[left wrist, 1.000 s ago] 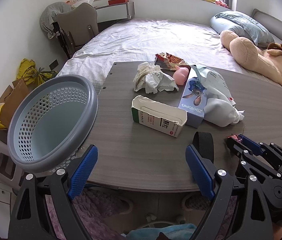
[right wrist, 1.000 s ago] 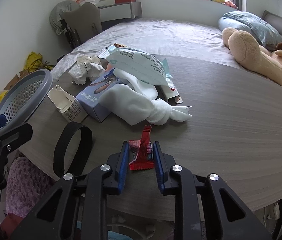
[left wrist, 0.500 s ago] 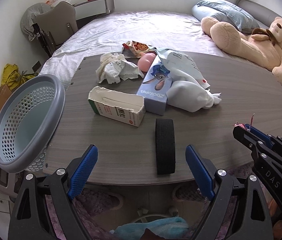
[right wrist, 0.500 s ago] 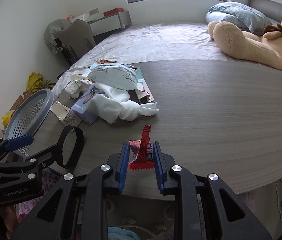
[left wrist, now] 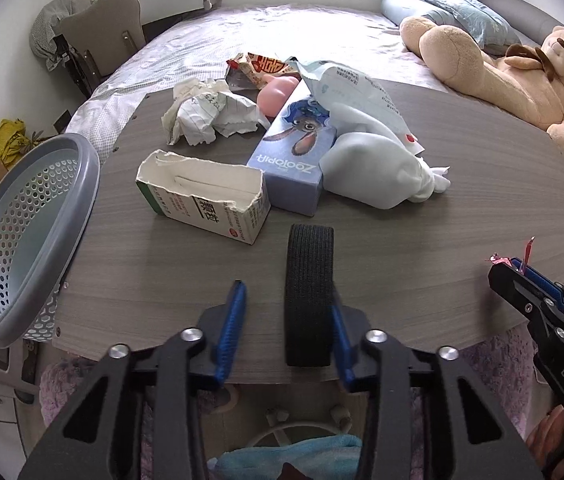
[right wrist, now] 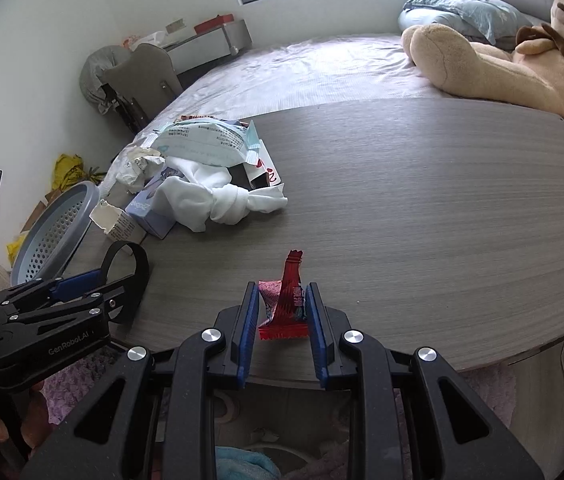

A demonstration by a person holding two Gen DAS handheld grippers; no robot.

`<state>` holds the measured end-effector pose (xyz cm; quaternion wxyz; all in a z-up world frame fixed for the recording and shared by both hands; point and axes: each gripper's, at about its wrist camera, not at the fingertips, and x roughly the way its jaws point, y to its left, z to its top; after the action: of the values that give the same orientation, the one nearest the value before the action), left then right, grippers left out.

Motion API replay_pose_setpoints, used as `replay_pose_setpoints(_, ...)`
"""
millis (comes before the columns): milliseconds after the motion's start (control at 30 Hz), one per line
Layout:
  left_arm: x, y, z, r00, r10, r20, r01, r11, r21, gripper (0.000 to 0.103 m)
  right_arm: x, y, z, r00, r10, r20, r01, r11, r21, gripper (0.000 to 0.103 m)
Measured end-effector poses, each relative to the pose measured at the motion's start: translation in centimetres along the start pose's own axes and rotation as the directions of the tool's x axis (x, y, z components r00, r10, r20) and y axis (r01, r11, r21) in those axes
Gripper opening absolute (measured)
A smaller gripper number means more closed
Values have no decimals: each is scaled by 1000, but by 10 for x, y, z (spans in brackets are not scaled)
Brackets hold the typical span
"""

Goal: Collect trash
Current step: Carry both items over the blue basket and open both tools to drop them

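Note:
My right gripper [right wrist: 282,312] is shut on a red candy wrapper [right wrist: 286,304], held at the table's near edge; it also shows at the right of the left wrist view [left wrist: 522,270]. My left gripper [left wrist: 288,320] is partly closed around a black elastic band [left wrist: 309,280] standing on edge at the table's front; its right finger touches the band, its left finger stands apart. The band also shows in the right wrist view [right wrist: 137,276]. A grey perforated trash basket [left wrist: 21,236] sits tilted at the table's left edge.
On the grey wooden table [left wrist: 442,248] lie a torn white carton [left wrist: 205,196], a blue Zootopia box [left wrist: 294,156], a knotted white cloth [left wrist: 378,168], crumpled paper [left wrist: 209,112], a plastic pack [left wrist: 346,84] and a pink object [left wrist: 277,94]. A teddy bear [left wrist: 514,76] lies on the bed behind.
My left gripper's fingers have closed in from wide open around the black band and moved closer to it. The right gripper keeps the red wrapper and has drawn back and rightward.

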<state>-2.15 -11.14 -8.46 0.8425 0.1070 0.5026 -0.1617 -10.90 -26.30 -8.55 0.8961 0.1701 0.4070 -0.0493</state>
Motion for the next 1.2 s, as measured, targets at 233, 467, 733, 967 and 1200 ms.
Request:
replay_pose_setpoints(233,-18,7,-2,998,-27,51,27,1000,4,16,-2,12,3,1000,0,-1,0,1000,-18,24)
replay_pose_setpoints(467,-50,32,2,989,-28,146,33,999,-34,16,-11,37,13,1000,7,20,-6,998,-63,24)
replay_pose_setpoints(733,-81,87,3,971,43,235,-13,992,-127,16,-13,91,30,997,65,45,-58,988,-141,24)
replay_pose_setpoints(967,-90,154,-6,957,150,247,-88,965,-246,16,-3,152,49,986,160,45,-146,962,-229,24)
replay_pose_setpoints(1200,-90,210,-11,946,235,222,-154,931,-330,16,26,213,58,971,239,-8,-230,921,-314,24)
